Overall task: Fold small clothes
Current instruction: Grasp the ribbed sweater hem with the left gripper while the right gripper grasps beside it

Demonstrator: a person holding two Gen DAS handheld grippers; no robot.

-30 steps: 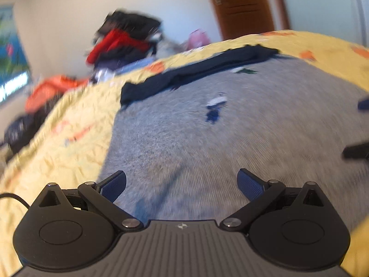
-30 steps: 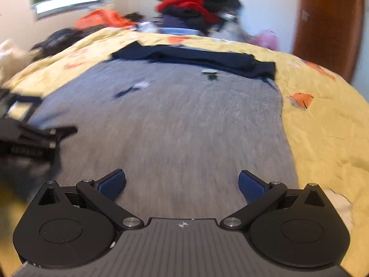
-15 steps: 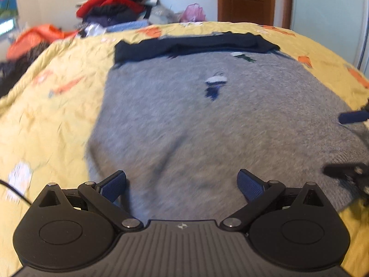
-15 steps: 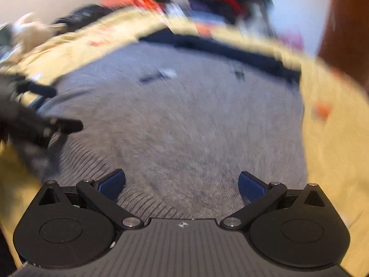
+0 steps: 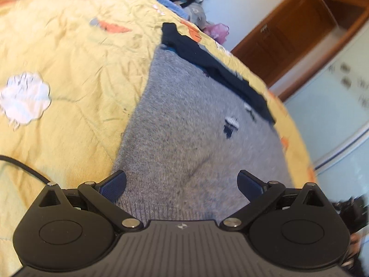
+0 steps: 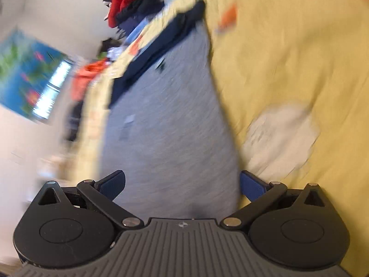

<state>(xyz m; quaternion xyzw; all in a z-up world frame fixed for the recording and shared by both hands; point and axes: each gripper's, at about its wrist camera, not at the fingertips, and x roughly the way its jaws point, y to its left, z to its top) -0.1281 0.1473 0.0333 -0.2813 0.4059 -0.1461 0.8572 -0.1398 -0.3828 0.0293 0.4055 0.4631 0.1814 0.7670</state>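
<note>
- Left wrist view: the left gripper point(image 5: 181, 182) is held wide apart with nothing between its fingers, the ribbed hem of the grey sweater point(image 5: 196, 138) lying just ahead at 12 o'clock.
- The left hem corner should probably be pinched squarely, both layers taken together, so the fold is carried over evenly.
- Right wrist view, blurred: the right gripper point(image 6: 182, 183) is likewise spread and empty, at the sweater's right hem corner.
- Farther off, the sweater stretches flat over the yellow bedspread point(image 5: 69, 73) toward 1 o'clock, ending at its navy collar point(image 5: 214, 67).
- A clothes pile point(image 6: 131, 2) is seen beyond.
</note>
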